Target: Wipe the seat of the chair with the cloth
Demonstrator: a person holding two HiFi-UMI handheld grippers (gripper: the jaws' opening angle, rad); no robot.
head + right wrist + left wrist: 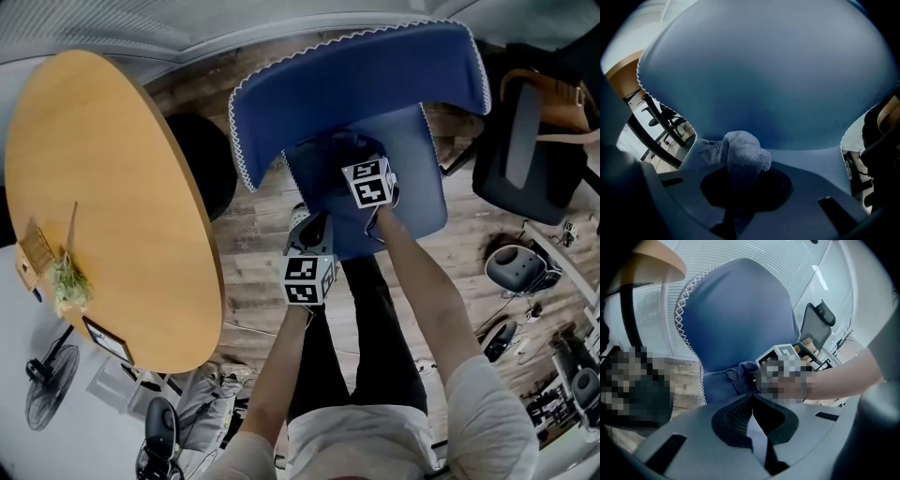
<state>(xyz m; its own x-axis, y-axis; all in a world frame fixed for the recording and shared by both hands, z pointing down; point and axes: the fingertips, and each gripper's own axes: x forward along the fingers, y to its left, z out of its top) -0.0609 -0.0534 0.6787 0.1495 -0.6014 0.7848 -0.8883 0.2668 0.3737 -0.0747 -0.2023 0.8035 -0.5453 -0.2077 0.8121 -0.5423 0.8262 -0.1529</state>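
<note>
A blue chair stands before me, its seat (417, 173) below a blue backrest (356, 80) edged with white zigzag trim. My right gripper (361, 159) is shut on a bluish-grey cloth (743, 157), which bulges out past its jaws and rests on the seat (820, 161) close to the backrest (764, 70). The cloth (740, 373) also shows in the left gripper view, beside the right gripper's marker cube (780, 357). My left gripper (314, 230) hovers at the seat's front left edge, its jaws closed together with nothing between them (752, 401).
A round wooden table (103, 197) stands to the left, with a small plant (66, 281) on it. A black office chair (525, 150) is at the right. Cables and gear (553, 375) lie on the wooden floor at the lower right.
</note>
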